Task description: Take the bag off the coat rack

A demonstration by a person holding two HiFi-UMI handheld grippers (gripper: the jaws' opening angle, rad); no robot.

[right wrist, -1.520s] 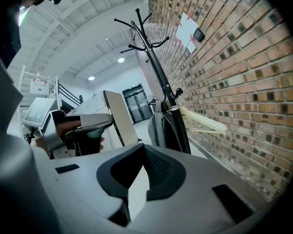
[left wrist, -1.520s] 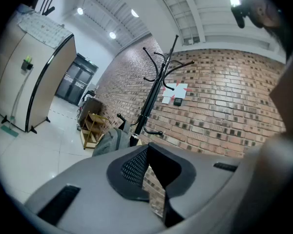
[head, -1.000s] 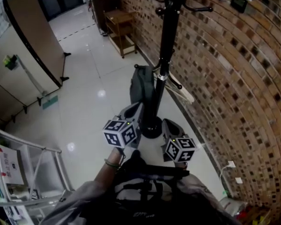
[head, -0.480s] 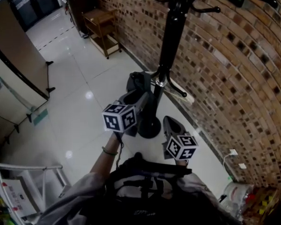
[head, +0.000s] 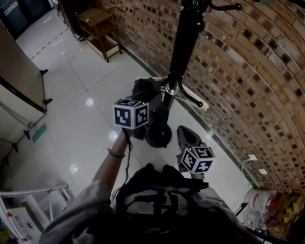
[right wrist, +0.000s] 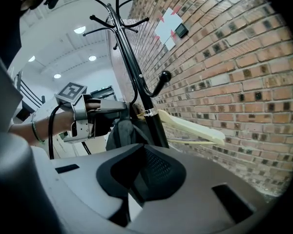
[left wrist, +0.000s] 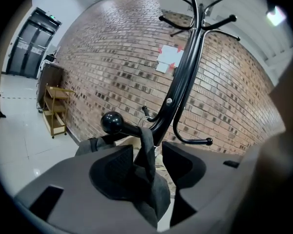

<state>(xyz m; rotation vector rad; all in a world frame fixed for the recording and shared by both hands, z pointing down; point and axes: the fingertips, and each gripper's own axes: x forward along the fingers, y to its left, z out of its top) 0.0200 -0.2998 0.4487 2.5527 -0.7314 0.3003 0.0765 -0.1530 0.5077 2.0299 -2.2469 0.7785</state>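
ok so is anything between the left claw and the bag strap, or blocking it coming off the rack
Nothing is between them: the strap hangs between the opening jaws of the left claw, unpinched. It loops over a peg of the coat rack, and must clear the peg's ball end to come off.

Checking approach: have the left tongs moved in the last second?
Yes. In the head view, left tongs rose up-frame from the coat rack base toward the bag; now opening, strap between them.
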